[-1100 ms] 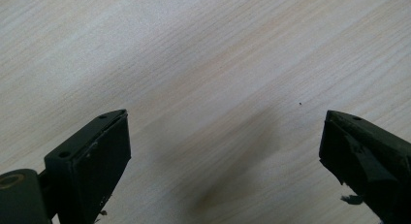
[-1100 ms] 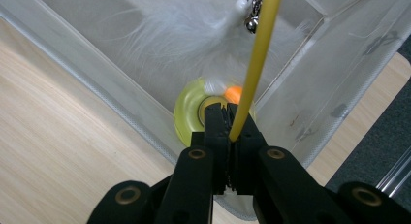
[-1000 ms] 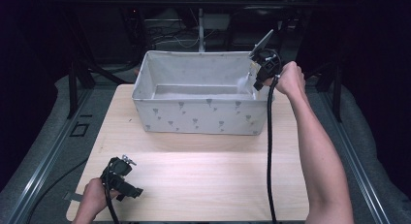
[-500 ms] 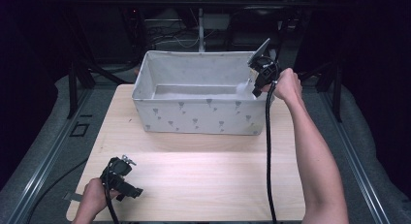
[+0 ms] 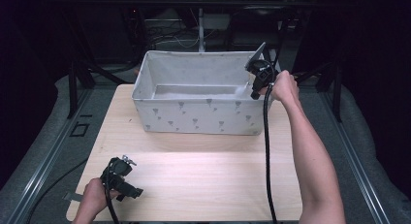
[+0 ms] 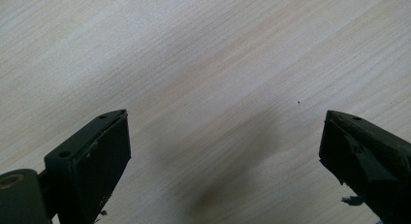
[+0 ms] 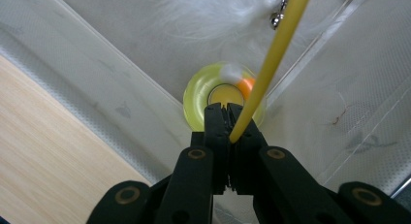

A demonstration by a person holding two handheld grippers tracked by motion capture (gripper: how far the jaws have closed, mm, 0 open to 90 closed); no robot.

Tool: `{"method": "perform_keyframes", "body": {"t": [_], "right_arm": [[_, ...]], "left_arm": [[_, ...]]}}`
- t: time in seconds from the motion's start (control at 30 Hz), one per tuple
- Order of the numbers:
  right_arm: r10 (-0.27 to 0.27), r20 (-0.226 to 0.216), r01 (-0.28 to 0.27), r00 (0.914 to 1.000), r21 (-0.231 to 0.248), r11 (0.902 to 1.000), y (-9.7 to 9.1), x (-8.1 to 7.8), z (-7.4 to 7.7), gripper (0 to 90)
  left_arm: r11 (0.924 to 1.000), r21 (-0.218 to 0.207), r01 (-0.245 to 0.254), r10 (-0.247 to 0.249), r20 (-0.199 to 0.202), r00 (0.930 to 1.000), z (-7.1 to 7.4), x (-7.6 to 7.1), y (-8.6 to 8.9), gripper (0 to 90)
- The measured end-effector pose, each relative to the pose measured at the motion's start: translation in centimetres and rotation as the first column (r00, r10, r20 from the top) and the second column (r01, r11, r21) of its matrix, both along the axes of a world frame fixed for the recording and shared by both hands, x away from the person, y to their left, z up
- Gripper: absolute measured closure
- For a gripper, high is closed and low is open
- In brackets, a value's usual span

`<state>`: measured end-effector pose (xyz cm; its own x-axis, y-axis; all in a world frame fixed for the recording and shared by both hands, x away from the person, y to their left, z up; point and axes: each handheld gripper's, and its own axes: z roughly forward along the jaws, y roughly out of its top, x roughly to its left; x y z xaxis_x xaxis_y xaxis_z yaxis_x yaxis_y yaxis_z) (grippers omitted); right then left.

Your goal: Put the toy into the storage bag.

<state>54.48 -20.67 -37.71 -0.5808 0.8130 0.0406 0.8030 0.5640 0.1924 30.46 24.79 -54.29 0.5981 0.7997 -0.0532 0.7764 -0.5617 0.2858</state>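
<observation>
- High view: grey fabric bin with small dark triangle print sits on the far half of the light wood counter. Landmark = the bin.
- High view: right hand-held gripper hangs over the bin's right end, just inside the rim, pointing down into it; grey three-cornered plate on top, black cable trailing down toward the near counter edge. Right hand grips it from just outside the bin's right wall.
- High view: left hand-held gripper is well apart from the bin, near the counter's near left corner, lying low over the wood, held by the left hand. Nothing between its jaws here.
- Left gripper view: left hand-held gripper jaws stand wide apart, bare counter wood between them, holding nothing. Bin not in this frame.
- Right gripper view: right hand-held gripper jaws pressed together, clamped on a thin yellow stick that runs up and to the right from the tips.
- Right gripper view: stick is inside the bin, over its corner. Below the tips, on the bin floor, a yellow round disc with an orange bit beside the stick. White feathery tuft and a small metal clasp near the stick's far end, against the bin wall.
- Right gripper view: counter wood shows outside the bin, lower left.
</observation>
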Motion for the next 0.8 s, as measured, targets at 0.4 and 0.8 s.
{"method": "perform_keyframes", "body": {"t": [0.4,0.8], "right_arm": [[0.004,-0.009,-0.004,1.0000,-0.007,1.0000,0.38,0.19,-0.39,88.0],[-0.028,0.002,0.028,0.9996,0.006,0.9996,-0.21,0.28,-0.22,84.3]], "left_arm": [[1.0000,-0.003,0.000,0.000,-0.002,1.0000,0.01,-0.01,-0.04,4.5],[1.0000,-0.003,-0.004,0.004,-0.001,1.0000,0.01,0.02,0.07,4.5]]}}
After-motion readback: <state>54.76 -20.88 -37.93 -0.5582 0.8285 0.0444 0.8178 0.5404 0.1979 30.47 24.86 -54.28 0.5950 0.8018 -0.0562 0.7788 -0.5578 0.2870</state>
